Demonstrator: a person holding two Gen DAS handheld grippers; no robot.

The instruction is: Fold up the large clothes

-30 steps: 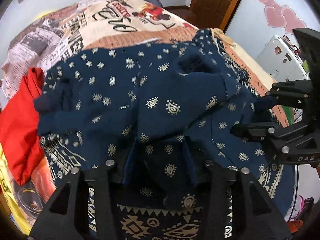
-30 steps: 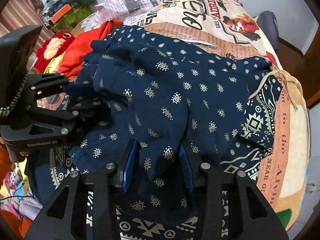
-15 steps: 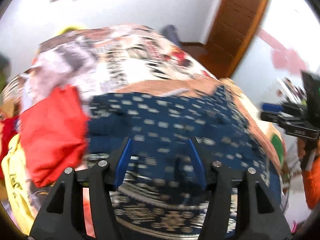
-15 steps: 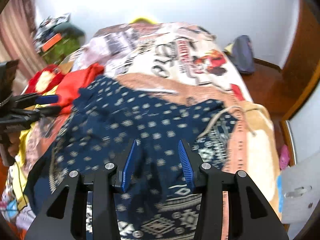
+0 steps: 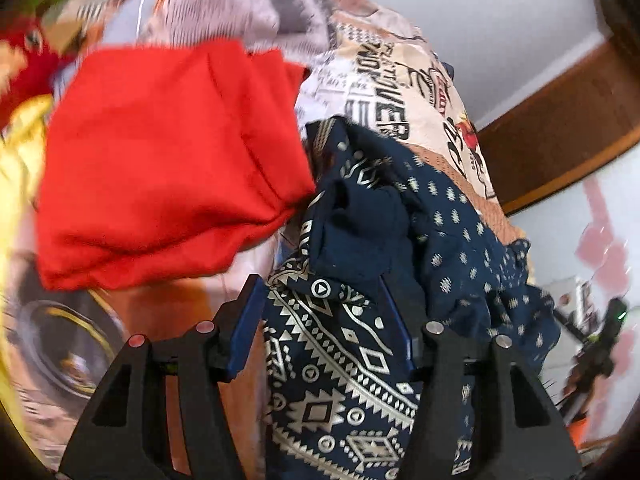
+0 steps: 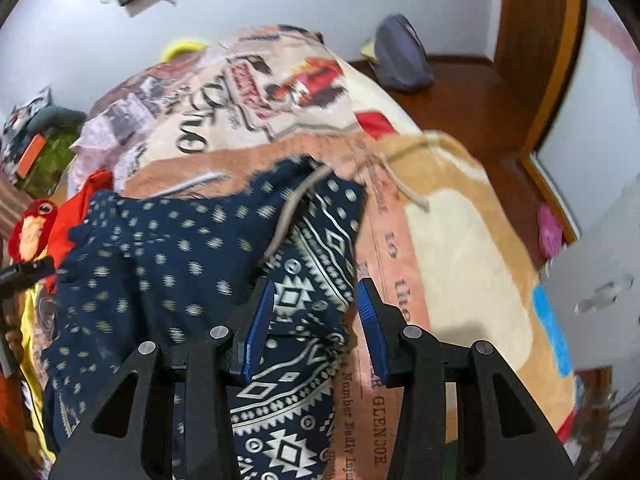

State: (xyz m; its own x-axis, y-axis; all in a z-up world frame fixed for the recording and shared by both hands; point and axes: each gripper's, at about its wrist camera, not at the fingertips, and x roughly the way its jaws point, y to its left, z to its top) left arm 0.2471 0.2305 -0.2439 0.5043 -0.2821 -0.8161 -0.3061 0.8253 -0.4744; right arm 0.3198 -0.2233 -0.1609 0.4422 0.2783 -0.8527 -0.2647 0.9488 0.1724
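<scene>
The bed [image 6: 460,216], under its printed blanket, carries the navy patterned garment [image 6: 160,264], which fills the lower left and middle of the right wrist view and the lower middle of the left one, just beside a red cloth [image 5: 160,160] at upper left. Each hand-held gripper stands wide with bordered fabric between its blades: the left hand-held gripper [image 5: 324,328] and the right hand-held gripper [image 6: 316,328] hold nothing yet. To fold well, I would close both on matching corners of the border, clear of the pale drawstring [image 6: 288,216].
</scene>
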